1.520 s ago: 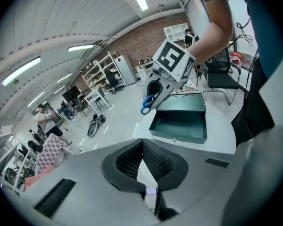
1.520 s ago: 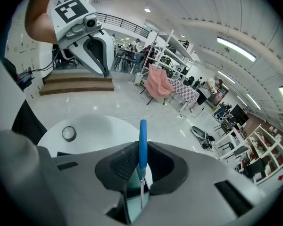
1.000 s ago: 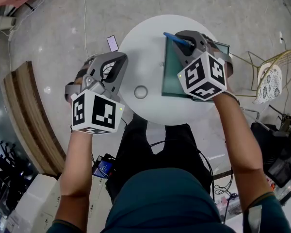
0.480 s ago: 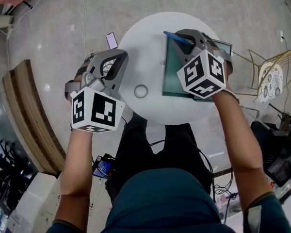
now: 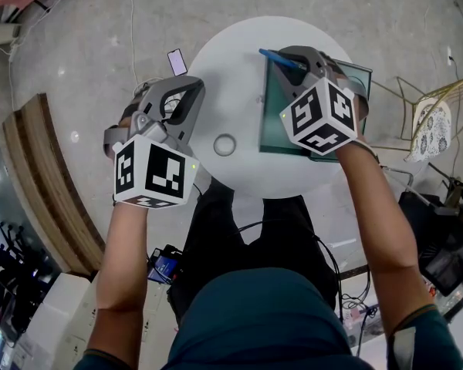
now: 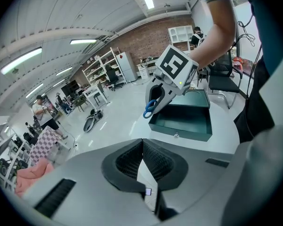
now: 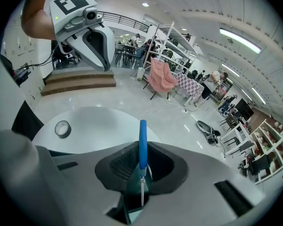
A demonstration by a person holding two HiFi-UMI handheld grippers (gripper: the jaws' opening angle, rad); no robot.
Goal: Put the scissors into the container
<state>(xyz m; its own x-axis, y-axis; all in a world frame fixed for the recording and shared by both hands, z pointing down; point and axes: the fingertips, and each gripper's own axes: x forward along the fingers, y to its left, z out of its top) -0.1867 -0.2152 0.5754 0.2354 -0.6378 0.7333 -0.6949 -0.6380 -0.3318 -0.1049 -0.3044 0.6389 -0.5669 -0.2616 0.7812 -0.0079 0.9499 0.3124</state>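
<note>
Little change: right gripper (image 5: 295, 63) drifts slightly, scissors (image 5: 273, 56) poised over container (image 5: 272, 126), upper right
Its fingers clamp the blue handle; left gripper (image 5: 177, 92) fingers pressed together, empty, at frame left; release looks next

The container (image 5: 275, 108) sits on the table (image 5: 231, 68), right of the tape roll (image 5: 224, 145).

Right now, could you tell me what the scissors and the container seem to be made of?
The scissors: glossy blue handle, likely plastic; thin pale shiny blade, probably metal. The container: smooth dark green walls with crisp edges, perhaps painted wood or plastic; unclear which.
</note>
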